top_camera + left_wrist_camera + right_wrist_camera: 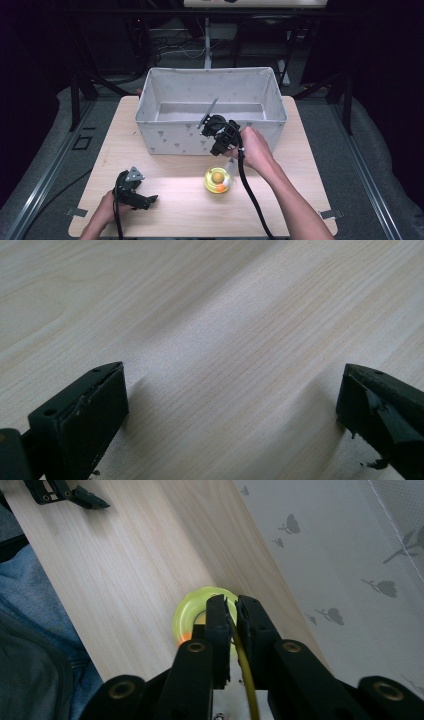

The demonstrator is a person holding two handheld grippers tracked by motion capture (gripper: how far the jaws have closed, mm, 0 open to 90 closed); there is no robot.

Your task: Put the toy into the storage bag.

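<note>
Right gripper view: the right gripper (231,611) is seen with jaws pinched shut on the rim of the yellow ring-shaped toy (192,614), which lies on the table (125,570) just near of the fabric bin (340,555), while the left gripper (134,192), wide open and empty, is rested far left.

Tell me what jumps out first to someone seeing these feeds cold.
The bright yellow-green ring toy with its orange centre, lying on the pale wooden table just in front of the box, draws the eye. The right claw is pinched shut on its rim. Behind it stands the big white fabric box with grey prints, while the left claw rests open at the table's near left corner.
</note>
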